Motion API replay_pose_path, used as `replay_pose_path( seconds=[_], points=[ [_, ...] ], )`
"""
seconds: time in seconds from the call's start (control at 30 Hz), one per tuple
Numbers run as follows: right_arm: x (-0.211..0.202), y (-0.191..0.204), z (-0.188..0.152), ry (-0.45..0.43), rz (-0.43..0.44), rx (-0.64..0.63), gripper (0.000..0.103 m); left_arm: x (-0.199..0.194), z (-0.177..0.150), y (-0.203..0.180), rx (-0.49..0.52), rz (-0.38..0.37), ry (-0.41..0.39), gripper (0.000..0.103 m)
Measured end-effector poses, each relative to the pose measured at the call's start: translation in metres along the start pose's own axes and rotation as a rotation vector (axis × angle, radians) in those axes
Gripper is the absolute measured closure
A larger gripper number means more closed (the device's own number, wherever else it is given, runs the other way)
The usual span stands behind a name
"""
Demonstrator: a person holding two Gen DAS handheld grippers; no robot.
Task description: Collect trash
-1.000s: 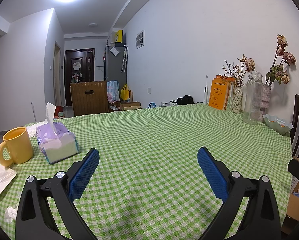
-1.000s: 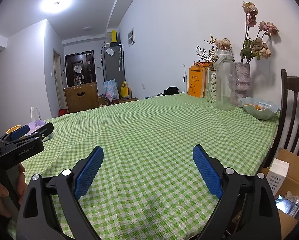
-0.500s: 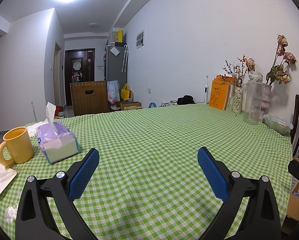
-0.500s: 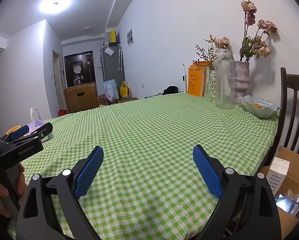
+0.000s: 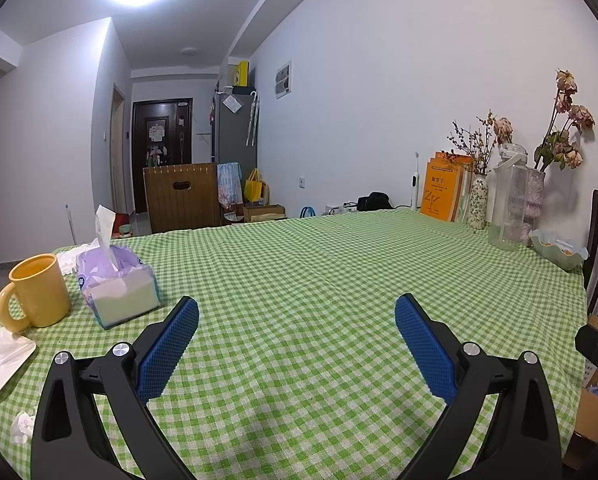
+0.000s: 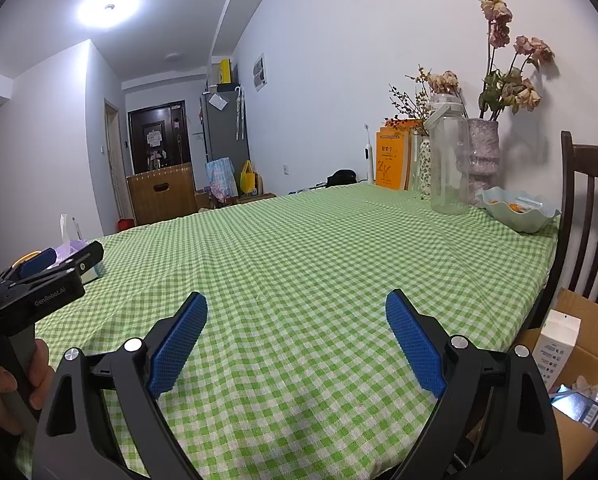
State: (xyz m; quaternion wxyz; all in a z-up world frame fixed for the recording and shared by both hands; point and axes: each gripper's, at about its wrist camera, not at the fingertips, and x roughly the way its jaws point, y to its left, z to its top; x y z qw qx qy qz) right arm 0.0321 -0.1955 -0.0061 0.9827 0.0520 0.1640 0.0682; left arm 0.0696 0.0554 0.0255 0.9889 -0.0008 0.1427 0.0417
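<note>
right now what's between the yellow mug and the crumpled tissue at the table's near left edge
In the left wrist view, a white dish with a spoon in it lies between the yellow mug and the crumpled tissue, on the green checked cloth.

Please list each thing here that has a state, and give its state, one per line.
left gripper: open, empty
right gripper: open, empty
crumpled tissue: lying on tablecloth
tissue pack: opened, one sheet sticking up
yellow mug: upright
clear bottle: upright, lid on
</note>
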Motion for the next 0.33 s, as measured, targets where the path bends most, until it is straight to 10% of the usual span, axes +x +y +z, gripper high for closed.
replay_pose_path(
  seconds=[0.33],
  points=[
    [0.026,0.014,0.013,0.066,0.065,-0.064,0.009,0.033,0.008,0.02,-0.082,0.076,0.194,0.008]
  ],
)
